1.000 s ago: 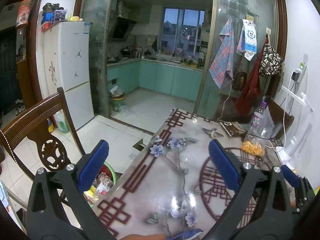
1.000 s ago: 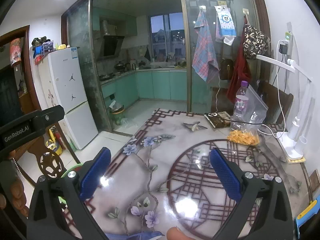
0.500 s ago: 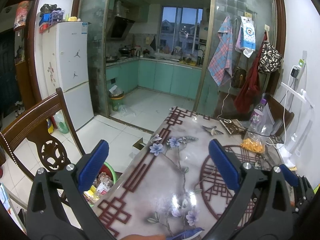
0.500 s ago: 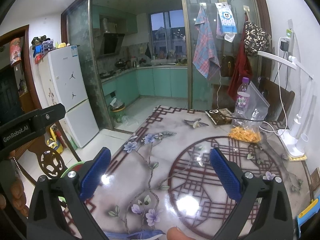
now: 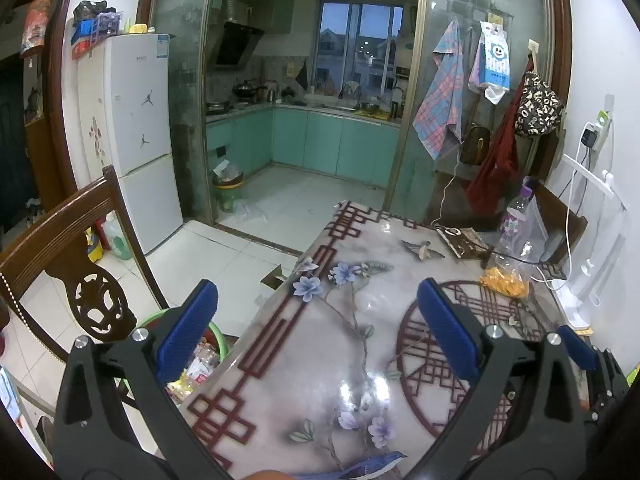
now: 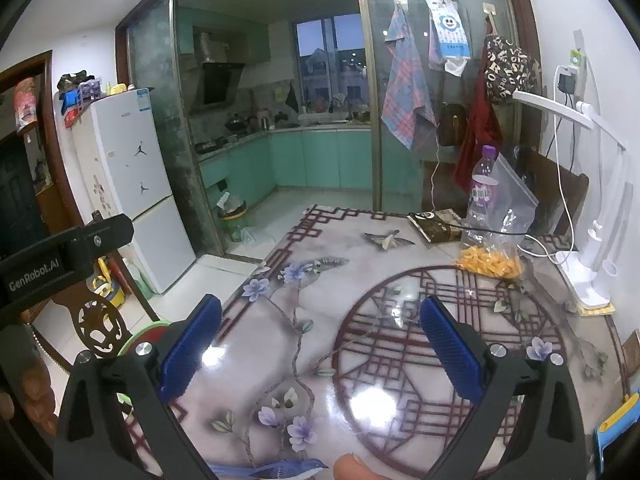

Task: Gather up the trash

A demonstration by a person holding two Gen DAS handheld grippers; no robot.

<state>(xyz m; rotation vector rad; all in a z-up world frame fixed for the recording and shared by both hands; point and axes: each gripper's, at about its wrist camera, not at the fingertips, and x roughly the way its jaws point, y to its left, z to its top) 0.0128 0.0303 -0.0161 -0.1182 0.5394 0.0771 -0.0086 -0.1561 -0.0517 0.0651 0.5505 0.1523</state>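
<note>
Both grippers hung above the glossy table with its red lattice and blue flower print [image 5: 320,360], each spread wide with nothing between the blue pads. The left gripper [image 5: 320,324] pointed over the table's left edge, its left finger [image 5: 186,336] lying in view over the floor side. There, just beside the table and behind the carved dark wooden chair [image 5: 72,240], stood a green-rimmed bin [image 5: 218,340] holding wrappers and bottles — the collected trash, as far as the view showed (much of it was hidden by the finger).

The right gripper [image 6: 320,340] faced the round lattice medallion in the tabletop. At the far right corner of the table stood a clear plastic bottle with a purple cap and label [image 6: 482,196], touching a clear plastic bag with orange pieces at its bottom [image 6: 494,248]. Just left of them lay a dark patterned packet [image 6: 436,224] with a black cable across it. A white desk lamp [image 6: 588,280] stood by the wall — well apart from both grippers.
</note>
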